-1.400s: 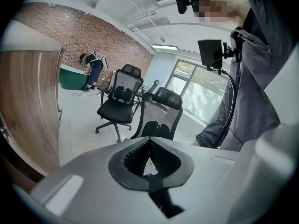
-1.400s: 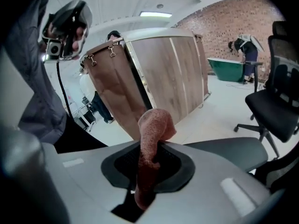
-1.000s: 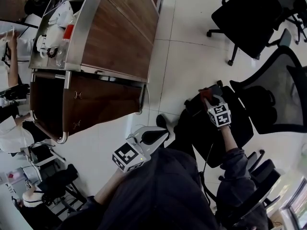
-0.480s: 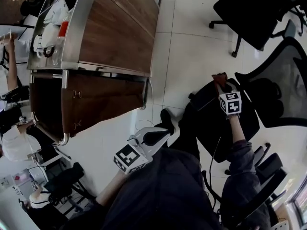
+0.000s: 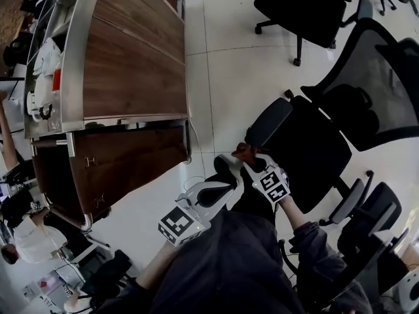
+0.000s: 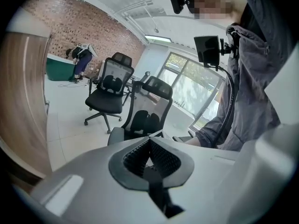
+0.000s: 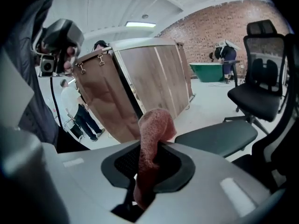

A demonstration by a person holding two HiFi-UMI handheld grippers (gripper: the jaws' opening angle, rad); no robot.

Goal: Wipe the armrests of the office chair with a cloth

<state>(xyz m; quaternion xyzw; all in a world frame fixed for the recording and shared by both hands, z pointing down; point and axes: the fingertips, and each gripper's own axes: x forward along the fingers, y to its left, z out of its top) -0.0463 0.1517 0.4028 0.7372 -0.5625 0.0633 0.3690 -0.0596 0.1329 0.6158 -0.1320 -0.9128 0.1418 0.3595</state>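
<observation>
The black office chair (image 5: 314,152) stands on the white floor, its near armrest pad (image 5: 268,123) slanting toward me. My right gripper (image 5: 249,158) is shut on a reddish-brown cloth (image 5: 244,152) just off the pad's near end. In the right gripper view the cloth (image 7: 152,139) sticks up from the jaws, with the grey armrest pad (image 7: 215,136) close to its right, apart from it. The chair's other armrest (image 5: 353,198) is on the far side of the seat. My left gripper (image 5: 229,180) hangs low by my body, shut (image 6: 149,143) with nothing in it.
A wood-panelled desk (image 5: 124,90) with a metal edge fills the left. A second black chair (image 5: 308,5) stands at the top, another chair (image 5: 376,231) at bottom right. White tiled floor (image 5: 222,77) lies between desk and chairs. People stand further off (image 6: 81,59).
My right gripper has come back with the cloth from the armrest pad's far end to its near end. The head view has swung. The left gripper has hardly moved.
</observation>
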